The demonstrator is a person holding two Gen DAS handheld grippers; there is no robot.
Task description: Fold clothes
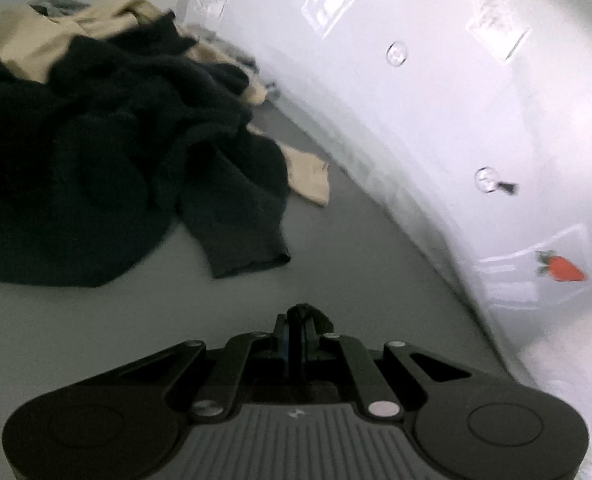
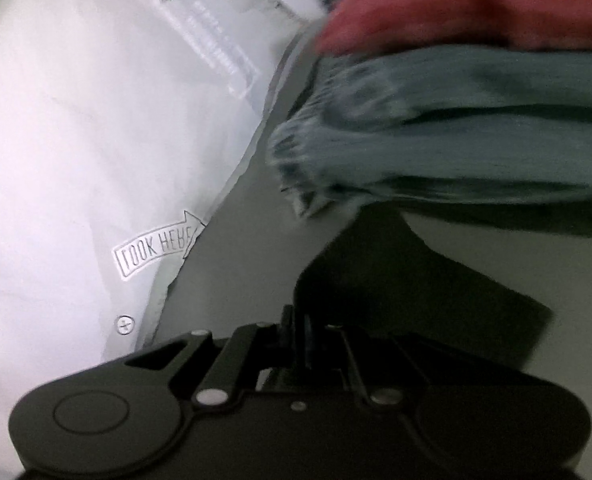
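Here both tools tilt downward over the table point(image 1: 356, 248): left tool point(image 1: 296, 322) and right tool point(image 2: 298, 320) each pinch dark cloth point(image 2: 396, 280).

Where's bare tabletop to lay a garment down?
Free: grey table between the dark clothes pile and the white wall. A narrower strip between the wall and the teal garment. Crowded: the pile, and the teal and red garments.

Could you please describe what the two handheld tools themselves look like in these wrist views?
The left tool and the right tool look alike: matte black, with a wide body ending in two rounded lobes bearing circular discs, angled linkage bars joined by silver rivets, and narrow black fingers. The left shows blue pads and a grey ribbed panel with a small logo. No cables, sleeves or hands are visible.
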